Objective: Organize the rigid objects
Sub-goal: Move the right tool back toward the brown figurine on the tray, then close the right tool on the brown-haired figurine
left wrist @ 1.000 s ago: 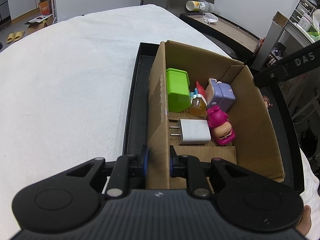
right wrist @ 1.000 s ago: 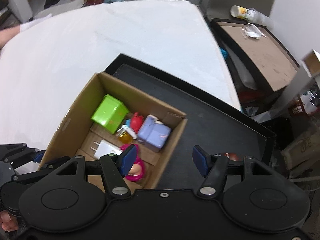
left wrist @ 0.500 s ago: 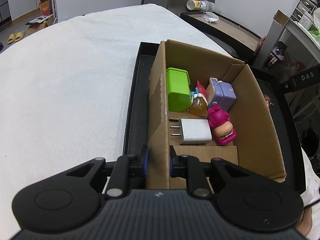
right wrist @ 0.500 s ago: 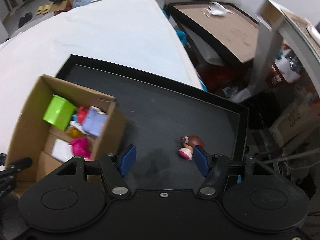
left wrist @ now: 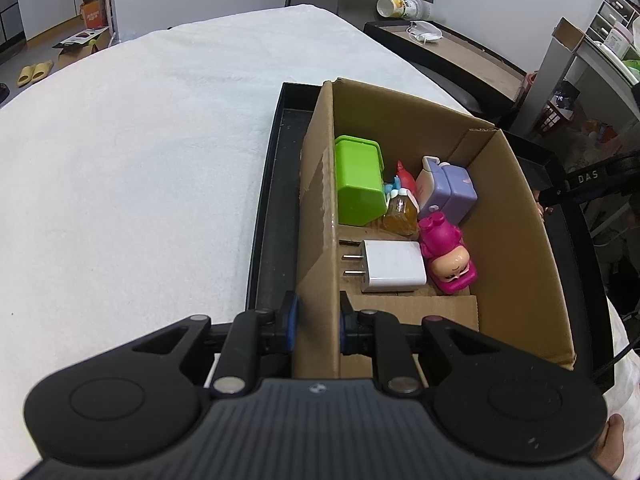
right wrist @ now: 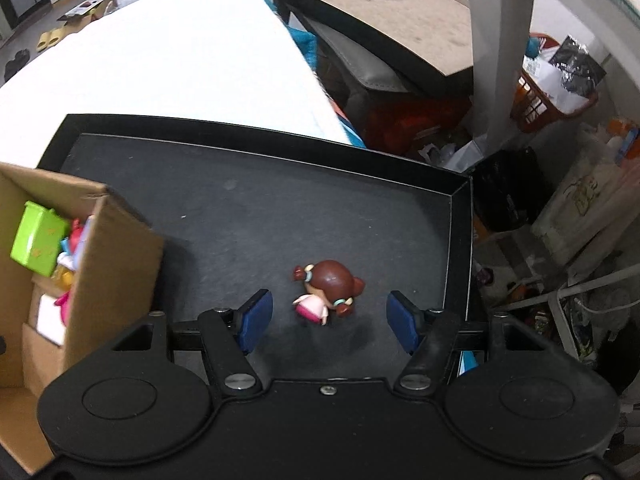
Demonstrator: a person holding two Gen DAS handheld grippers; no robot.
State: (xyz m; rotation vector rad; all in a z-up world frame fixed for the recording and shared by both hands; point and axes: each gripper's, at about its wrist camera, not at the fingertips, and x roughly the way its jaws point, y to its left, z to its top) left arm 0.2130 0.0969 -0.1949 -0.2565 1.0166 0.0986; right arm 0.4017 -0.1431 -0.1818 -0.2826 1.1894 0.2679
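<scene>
My left gripper (left wrist: 315, 322) is shut on the near left wall of a cardboard box (left wrist: 516, 236) that stands in a black tray (left wrist: 266, 216). Inside the box lie a green block (left wrist: 358, 184), a lilac toy (left wrist: 450, 190), a small amber bottle (left wrist: 400, 210), a white charger (left wrist: 390, 266) and a pink figurine (left wrist: 446, 256). In the right wrist view my right gripper (right wrist: 330, 322) hangs open over the tray floor (right wrist: 248, 232), with a brown-haired doll (right wrist: 328, 292) lying between its blue pads (right wrist: 256, 320), untouched. The box (right wrist: 116, 248) is at the left there.
The tray lies on a white cloth-covered surface (left wrist: 132, 168). Beyond the tray's right rim (right wrist: 460, 248) the floor is cluttered with an orange basket (right wrist: 552, 96), bags and a low brown-topped table (right wrist: 404, 24). A white post (right wrist: 500, 48) rises at the back right.
My right gripper has swung right from above the box and sunk toward the tray floor, so the doll now sits between its fingers. The left gripper has kept still on the box wall.
</scene>
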